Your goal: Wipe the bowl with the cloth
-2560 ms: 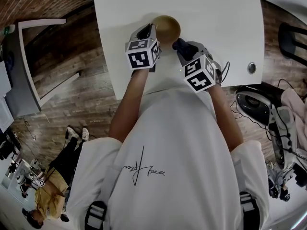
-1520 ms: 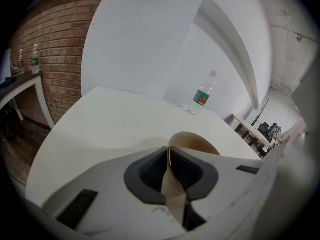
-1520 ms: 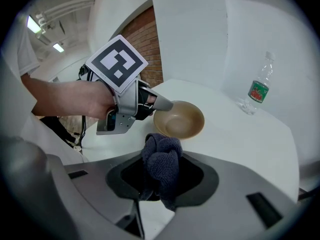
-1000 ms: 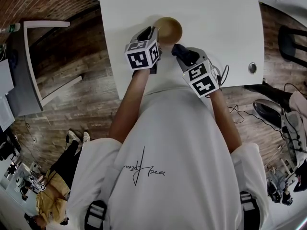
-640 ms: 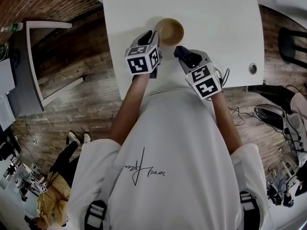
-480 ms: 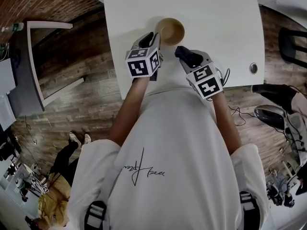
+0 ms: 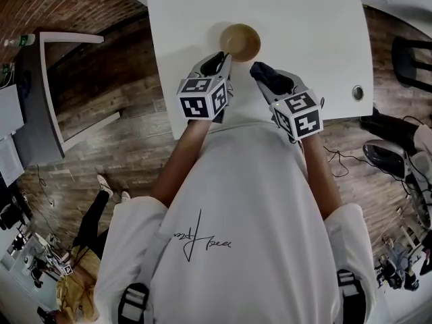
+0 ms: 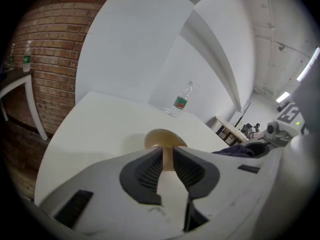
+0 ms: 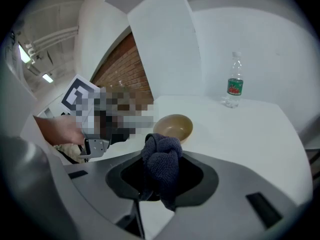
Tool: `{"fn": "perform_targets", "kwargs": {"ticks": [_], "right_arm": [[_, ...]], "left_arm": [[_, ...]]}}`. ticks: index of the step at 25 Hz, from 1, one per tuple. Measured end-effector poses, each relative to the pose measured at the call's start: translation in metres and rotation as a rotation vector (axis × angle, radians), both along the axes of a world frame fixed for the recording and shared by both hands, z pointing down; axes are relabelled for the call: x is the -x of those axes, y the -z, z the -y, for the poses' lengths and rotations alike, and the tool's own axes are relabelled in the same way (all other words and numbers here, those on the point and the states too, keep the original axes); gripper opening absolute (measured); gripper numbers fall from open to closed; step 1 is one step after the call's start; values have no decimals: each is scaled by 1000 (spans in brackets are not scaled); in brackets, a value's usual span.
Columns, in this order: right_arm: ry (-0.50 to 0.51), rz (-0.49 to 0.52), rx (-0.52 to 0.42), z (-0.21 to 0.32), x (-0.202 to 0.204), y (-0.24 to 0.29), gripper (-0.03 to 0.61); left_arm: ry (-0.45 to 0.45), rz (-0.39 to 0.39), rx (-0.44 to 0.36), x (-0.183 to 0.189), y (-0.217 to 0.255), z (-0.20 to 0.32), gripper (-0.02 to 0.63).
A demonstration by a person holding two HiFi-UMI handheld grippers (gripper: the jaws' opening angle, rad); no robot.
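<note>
White table [image 7: 317, 39]; wooden floor [image 7: 121, 147]; brick wall [image 8: 50, 49] beyond

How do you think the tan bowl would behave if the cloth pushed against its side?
The bowl stands on the smooth white table, so it would probably slide rather than stay put. It looks shallow and wide-mouthed, so tipping seems unlikely, though a push on the rim might rock it.

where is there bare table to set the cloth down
Bare: the table right of the bowl out to the round grommet, the strip left of the bowl, and beyond it toward the bottle. Crowded: the near edge, where the left gripper, fingers just closing on nothing, and the right gripper holding the cloth sit.
</note>
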State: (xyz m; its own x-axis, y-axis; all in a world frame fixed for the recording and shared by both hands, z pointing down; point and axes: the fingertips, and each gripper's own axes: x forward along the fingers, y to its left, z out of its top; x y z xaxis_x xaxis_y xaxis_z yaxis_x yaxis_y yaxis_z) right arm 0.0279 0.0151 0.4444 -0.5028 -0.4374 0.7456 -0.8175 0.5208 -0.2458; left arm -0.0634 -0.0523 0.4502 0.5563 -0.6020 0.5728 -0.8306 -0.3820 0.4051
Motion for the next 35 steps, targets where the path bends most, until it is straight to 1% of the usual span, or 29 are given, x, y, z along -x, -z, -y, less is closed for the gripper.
{"fn": "perform_targets", "kwargs": {"ticks": [1, 5, 8, 11, 13, 18, 23, 27, 30, 35], "right_arm": [[-15, 7, -13, 2, -2, 4, 121], [-55, 57, -36, 7, -9, 20, 121], [-71, 73, -62, 11, -13, 29, 121], [-80, 107, -92, 13, -15, 45, 121], [-80, 128, -114, 13, -16, 57, 121], [-80, 151, -181, 13, -21, 90, 121], [-66, 174, -235, 11, -20, 117, 121], [-63, 185, -258, 7, -21, 131, 121], [-64, 193, -280, 5, -22, 141, 121], [-64, 193, -311, 2, -25, 157, 120]], "left_arm": [[-12, -15, -2, -2, 5, -2, 44], [-32, -53, -42, -7, 30, -6, 41], [-38, -66, -76, -6, 45, -6, 41], [-24, -70, -106, -2, 59, -6, 40], [-13, -75, -129, -2, 70, -7, 15], [-4, -93, -184, -2, 97, -11, -9], [0, -106, -211, 0, 114, -15, -11], [-1, -128, -246, 1, 132, -19, -11], [1, -128, -270, 2, 142, -20, -11], [15, -135, -281, 10, 150, -22, -9]]}}
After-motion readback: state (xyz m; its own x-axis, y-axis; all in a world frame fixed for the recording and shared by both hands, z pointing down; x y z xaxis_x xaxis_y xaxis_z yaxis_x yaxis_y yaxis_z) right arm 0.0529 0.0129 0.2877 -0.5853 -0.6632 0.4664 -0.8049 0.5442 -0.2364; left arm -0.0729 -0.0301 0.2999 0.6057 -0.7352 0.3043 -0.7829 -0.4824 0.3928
